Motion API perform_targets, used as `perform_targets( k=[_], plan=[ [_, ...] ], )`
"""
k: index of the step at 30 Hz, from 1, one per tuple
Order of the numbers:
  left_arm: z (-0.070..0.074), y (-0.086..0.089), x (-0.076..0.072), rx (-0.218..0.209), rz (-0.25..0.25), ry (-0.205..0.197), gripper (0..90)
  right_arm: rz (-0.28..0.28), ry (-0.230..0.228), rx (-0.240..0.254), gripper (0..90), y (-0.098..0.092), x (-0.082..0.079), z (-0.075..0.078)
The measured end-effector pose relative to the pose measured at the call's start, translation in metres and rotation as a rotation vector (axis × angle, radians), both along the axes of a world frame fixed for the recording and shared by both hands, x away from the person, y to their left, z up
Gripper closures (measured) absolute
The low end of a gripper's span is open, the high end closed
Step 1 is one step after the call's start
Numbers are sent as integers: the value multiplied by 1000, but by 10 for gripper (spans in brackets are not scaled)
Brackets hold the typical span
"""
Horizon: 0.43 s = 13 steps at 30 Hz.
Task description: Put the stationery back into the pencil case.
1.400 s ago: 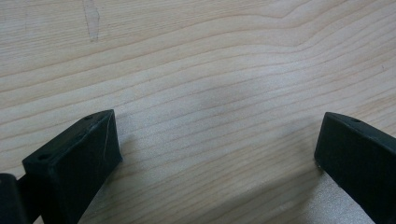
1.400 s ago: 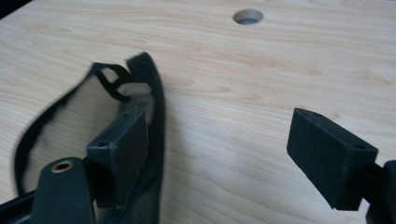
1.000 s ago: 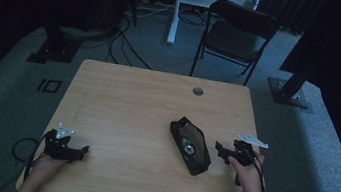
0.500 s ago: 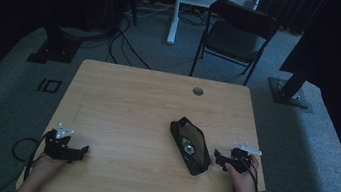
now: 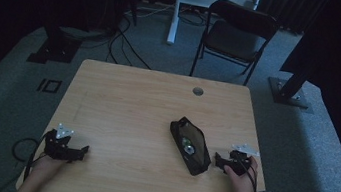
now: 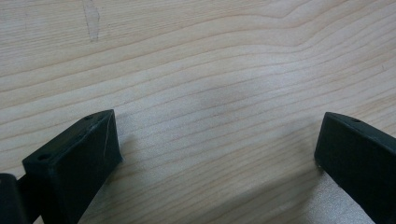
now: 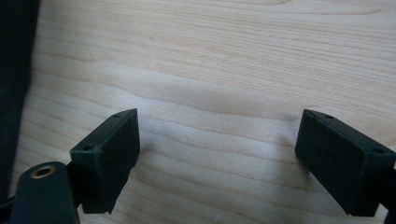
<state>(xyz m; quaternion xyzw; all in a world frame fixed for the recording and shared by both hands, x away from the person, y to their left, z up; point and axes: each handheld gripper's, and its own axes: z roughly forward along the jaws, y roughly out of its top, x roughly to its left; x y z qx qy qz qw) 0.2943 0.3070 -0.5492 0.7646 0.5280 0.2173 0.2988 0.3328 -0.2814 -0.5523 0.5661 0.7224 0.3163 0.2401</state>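
Observation:
A black zip pouch [image 5: 190,145] lies open on the wooden table [image 5: 131,105], right of centre, with something shiny inside it. My right gripper [image 5: 217,161] rests low on the table just right of the pouch, pointing at it. Its jaws have just been opening and stand wide over bare wood [image 7: 219,140], with nothing between them. A dark strip at the left edge of the right gripper view is the pouch [image 7: 14,93]. My left gripper [image 5: 84,150] sits near the front left corner, open [image 6: 217,140] over bare wood.
A round cable hole [image 5: 198,91] is set near the table's far edge. A black folding chair [image 5: 235,37] stands beyond the table. Cables and stand bases lie on the grey floor at left and right.
My right hand has sunk to the table and drawn a little nearer the front edge, beside the pouch. The left hand has stayed put.

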Motion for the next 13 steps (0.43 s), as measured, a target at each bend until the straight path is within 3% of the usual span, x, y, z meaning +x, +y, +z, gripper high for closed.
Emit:
perform_targets(
  k=[13],
  plan=[
    [0,0,0,-1,0,0,2,-17,4,0,122,1,1,0]
  ],
)
